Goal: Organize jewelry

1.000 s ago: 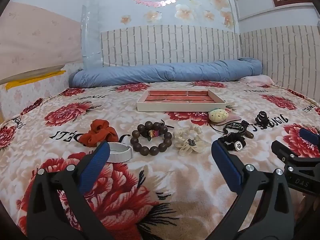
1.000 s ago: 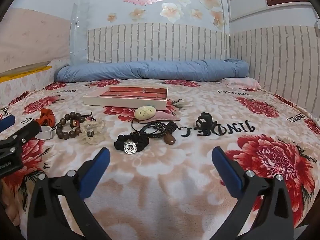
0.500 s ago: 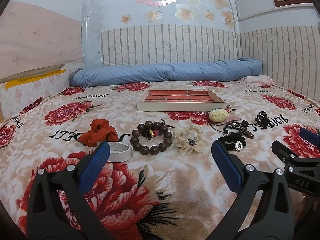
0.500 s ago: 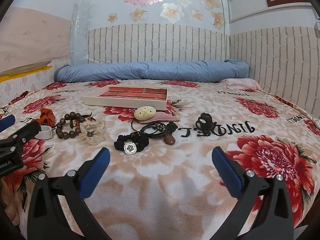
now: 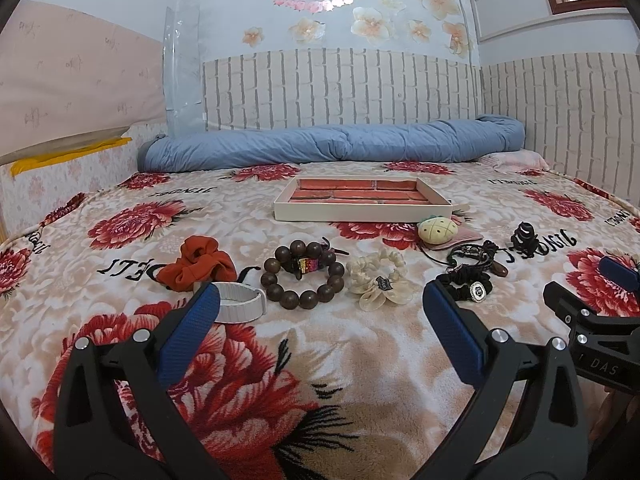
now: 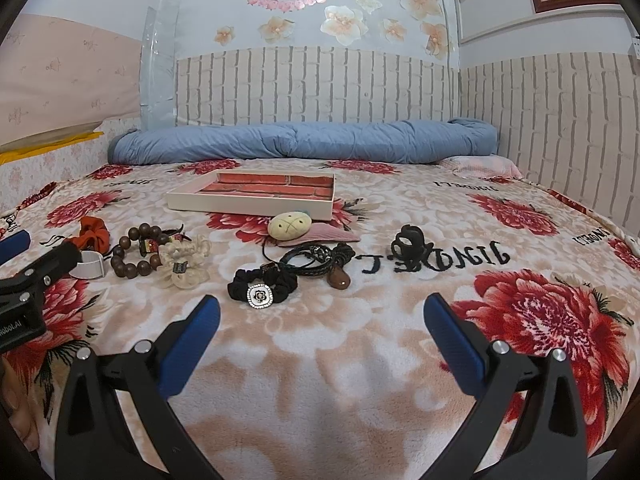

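Bed (image 5: 320, 344) is carrying everything; the compartmented tray (image 5: 362, 210) is sitting far back, empty as far as the view shows. Jewelry is lying in a left-to-right row between tray and tools. Left tool (image 5: 318, 308) is hovering released, facing the wooden bead bracelet (image 5: 302, 276) directly ahead. Right tool (image 6: 320, 316) is hovering released, nearer the black scrunchie (image 6: 262, 286), ahead-left.

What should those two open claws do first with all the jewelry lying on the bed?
Probably ease the left gripper forward and down over the wooden bead bracelet, which lies straight ahead of its open fingers. Nothing is held yet, the tray behind looks empty, and the right gripper hovers open near the black scrunchie.
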A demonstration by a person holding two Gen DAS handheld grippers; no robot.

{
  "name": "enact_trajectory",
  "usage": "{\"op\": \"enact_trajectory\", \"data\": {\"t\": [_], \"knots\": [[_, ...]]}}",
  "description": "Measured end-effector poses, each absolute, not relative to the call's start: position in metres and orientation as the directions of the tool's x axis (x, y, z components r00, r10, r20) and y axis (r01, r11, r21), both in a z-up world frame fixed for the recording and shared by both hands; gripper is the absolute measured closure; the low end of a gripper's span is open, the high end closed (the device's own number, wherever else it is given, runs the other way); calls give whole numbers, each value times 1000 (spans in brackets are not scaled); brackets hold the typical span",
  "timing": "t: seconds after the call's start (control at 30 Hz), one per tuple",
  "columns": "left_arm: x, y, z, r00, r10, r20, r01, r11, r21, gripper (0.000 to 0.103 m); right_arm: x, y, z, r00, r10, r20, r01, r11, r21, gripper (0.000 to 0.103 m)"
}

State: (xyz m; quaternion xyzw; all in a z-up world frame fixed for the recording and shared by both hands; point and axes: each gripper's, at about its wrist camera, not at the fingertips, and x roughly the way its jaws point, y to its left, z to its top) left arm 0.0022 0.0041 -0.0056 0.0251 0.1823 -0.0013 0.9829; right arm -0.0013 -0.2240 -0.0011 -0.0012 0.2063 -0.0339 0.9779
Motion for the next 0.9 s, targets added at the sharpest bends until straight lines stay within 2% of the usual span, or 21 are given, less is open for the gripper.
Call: {"op": "enact_trajectory", "data": {"t": [0.9], "knots": [[2, 2, -14, 930, 11, -366, 7, 999, 49, 5, 1, -225, -1, 912, -69, -404, 65, 998, -23, 4]]}}
